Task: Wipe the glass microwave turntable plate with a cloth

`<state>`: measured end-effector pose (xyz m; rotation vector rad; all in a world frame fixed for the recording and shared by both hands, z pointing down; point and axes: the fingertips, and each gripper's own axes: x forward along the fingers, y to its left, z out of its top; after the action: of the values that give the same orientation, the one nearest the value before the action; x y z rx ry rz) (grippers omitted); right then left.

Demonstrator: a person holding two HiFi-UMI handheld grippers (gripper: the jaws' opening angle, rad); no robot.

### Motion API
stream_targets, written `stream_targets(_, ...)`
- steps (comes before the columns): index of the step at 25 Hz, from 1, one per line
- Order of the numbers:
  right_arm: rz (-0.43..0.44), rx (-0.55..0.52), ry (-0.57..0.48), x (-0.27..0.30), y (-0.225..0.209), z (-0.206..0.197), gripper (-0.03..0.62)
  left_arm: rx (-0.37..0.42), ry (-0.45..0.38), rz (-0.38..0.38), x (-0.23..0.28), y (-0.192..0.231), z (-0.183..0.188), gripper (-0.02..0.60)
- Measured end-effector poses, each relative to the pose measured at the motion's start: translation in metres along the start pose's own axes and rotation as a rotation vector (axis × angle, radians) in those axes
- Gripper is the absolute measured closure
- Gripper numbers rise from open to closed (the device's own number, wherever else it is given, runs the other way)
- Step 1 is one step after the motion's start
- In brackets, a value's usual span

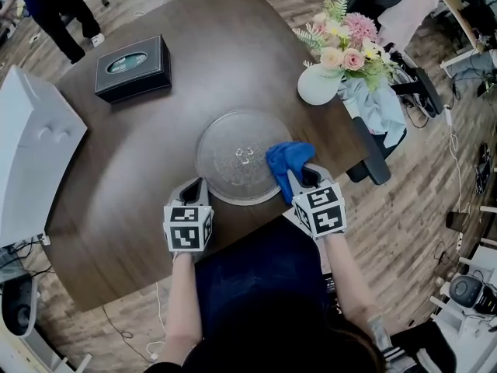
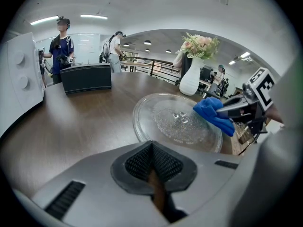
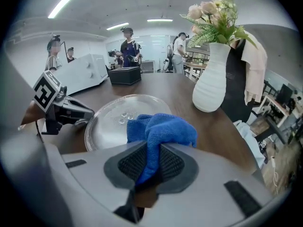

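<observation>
My right gripper [image 3: 149, 164] squeezes the blue cloth [image 3: 161, 129] tight between its jaws. The cloth hangs over the right edge of the glass plate [image 1: 233, 158] (I cannot tell if it touches). My left gripper [image 2: 152, 163] has its jaws pressed together on nothing, just beside the plate's near edge. The plate lies flat on the brown table [image 1: 155, 169], with a white vase [image 1: 318, 84] nearby.

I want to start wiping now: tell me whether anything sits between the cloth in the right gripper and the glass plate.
Nothing visible does. The blue cloth, pinched in the right gripper, overlaps the glass plate at its right edge; the plate is bare. The vase stands clear beyond it, the left gripper at its near-left rim.
</observation>
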<state>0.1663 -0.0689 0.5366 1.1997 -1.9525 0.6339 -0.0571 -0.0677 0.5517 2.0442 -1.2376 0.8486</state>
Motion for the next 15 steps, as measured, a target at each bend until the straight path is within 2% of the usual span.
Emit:
stream_targets(3, -0.011, 0.037, -0.018, -0.002, -0.008, 0.001, 0.546, -0.017, 0.003, 0.003, 0.0, 0.002, 0.0, 0.578)
stream_targets(7, -0.029, 0.072, -0.039, -0.007, -0.016, 0.003, 0.546, -0.091, 0.002, -0.02, 0.001, 0.002, -0.003, 0.578)
stream_targets(15, 0.012, 0.189, -0.12, -0.017, -0.019, 0.021, 0.546, -0.144, -0.017, -0.025, -0.007, -0.001, 0.0, 0.578)
